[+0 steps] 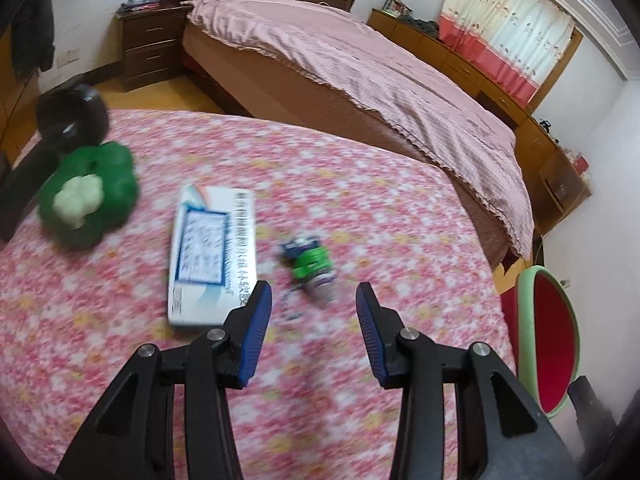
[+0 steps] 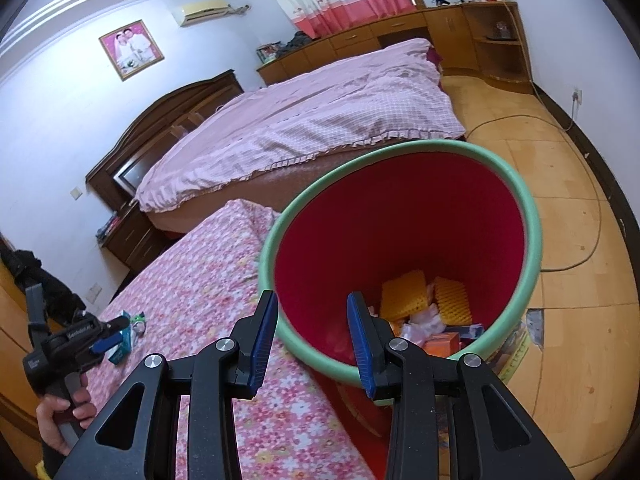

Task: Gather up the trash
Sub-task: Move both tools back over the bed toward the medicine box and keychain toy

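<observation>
The crumpled green-and-blue wrapper (image 1: pixel 310 266) lies on the floral tablecloth (image 1: pixel 120 360) just right of the white box (image 1: pixel 212 256), directly ahead of the left gripper (image 1: pixel 314 300), whose fingers stand wide and empty, the wrapper just beyond their tips and roughly centred in the gap. Its long axis looks to run roughly along the reach, though blur makes this uncertain. The right gripper (image 2: pixel 312 312), also wide and empty, hangs over the red bin (image 2: pixel 400 148) beside the table, so the left is clearly nearer.

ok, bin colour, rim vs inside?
Trash bin: pale green rim, red inside. Clearest in the right wrist view.
</observation>
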Available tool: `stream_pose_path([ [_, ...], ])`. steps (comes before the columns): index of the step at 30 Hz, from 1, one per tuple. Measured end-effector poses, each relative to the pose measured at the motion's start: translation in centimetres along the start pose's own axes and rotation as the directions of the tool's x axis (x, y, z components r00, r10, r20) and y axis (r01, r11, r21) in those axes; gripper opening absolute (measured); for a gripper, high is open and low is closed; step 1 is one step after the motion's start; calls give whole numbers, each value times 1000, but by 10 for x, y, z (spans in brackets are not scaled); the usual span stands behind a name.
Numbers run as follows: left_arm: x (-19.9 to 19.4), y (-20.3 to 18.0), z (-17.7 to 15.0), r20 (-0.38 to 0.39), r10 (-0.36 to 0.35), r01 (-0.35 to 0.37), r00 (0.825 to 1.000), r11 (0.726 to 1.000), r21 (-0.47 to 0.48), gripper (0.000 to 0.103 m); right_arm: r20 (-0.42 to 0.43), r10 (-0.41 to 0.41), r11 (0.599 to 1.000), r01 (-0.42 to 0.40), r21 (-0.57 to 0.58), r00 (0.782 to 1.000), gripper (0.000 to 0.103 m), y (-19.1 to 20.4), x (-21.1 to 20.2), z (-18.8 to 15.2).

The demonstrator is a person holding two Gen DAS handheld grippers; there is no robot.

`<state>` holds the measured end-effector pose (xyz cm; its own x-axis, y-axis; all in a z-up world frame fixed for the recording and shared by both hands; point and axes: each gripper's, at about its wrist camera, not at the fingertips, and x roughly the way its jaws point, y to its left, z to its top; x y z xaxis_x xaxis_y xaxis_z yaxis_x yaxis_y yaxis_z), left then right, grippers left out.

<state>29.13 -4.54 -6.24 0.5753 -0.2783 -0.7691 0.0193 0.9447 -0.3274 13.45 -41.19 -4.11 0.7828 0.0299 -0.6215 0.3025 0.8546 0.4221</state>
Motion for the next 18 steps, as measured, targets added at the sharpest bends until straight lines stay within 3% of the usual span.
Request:
stream_pose_path([
  [8,-22,15,-6,14,16,-16,1000,1000,5,44,-21,20,999,-21,-27,1000,37,18,6,-4],
  [12,-32,18,-4,51,64,-66,997,996,51,44,-36,29,998,-31,-47,999,37,29,10,-6],
  [14,-32,20,-1,63,95,-100,993,992,73,47,-42,32,998,-34,-58,999,37,35,12,-6],
  [16,-28,22,4,61,125,-131,990,987,93,57,-50,34,997,-38,-70,998,37,42,16,-6],
  [18,-22,24,7,45,146,-150,988,982,118,58,-58,36,996,-41,-82,998,37,48,19,-6],
])
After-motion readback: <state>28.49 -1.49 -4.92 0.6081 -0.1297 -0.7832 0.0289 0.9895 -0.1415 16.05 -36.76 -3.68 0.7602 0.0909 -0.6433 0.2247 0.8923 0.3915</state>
